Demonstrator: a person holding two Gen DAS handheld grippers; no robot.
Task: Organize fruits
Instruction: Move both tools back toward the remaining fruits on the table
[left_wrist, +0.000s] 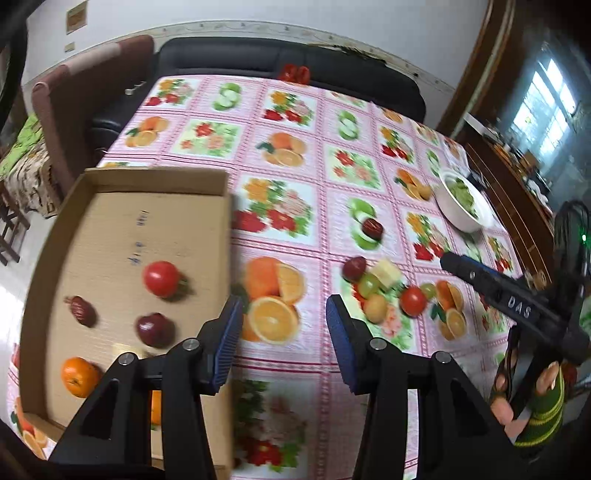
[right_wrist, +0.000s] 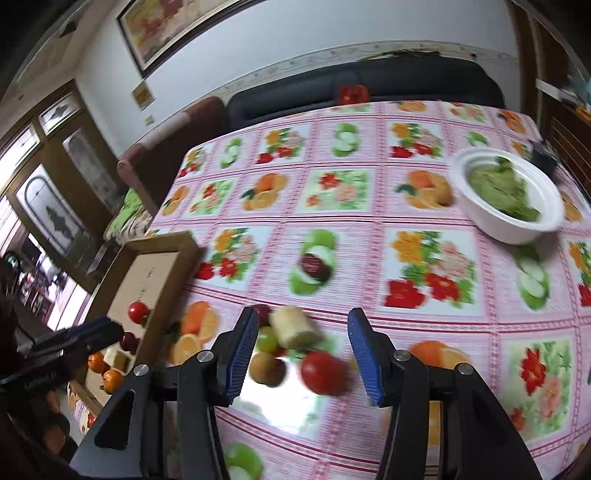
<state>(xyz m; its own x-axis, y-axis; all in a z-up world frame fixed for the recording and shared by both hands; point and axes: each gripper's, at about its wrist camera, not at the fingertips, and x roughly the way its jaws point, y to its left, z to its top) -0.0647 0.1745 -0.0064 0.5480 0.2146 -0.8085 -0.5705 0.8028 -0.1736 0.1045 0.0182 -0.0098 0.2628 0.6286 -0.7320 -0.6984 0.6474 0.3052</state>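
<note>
Item: loose fruit cluster, on the tablecloth (right_wrist: 424, 254) just ahead of the right gripper (right_wrist: 303, 354), jaws spread, empty. Tomato (right_wrist: 323, 373) to be straddled squarely, closed on gently. Left gripper (left_wrist: 284, 343) likewise agape, empty, beside the cardboard tray (left_wrist: 110, 177).

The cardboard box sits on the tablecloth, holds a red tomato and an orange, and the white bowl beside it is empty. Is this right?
Not quite. The white bowl is not empty: the right wrist view shows green food inside it. The rest holds: the cardboard box sits on the tablecloth and holds a red tomato and an orange.
</note>
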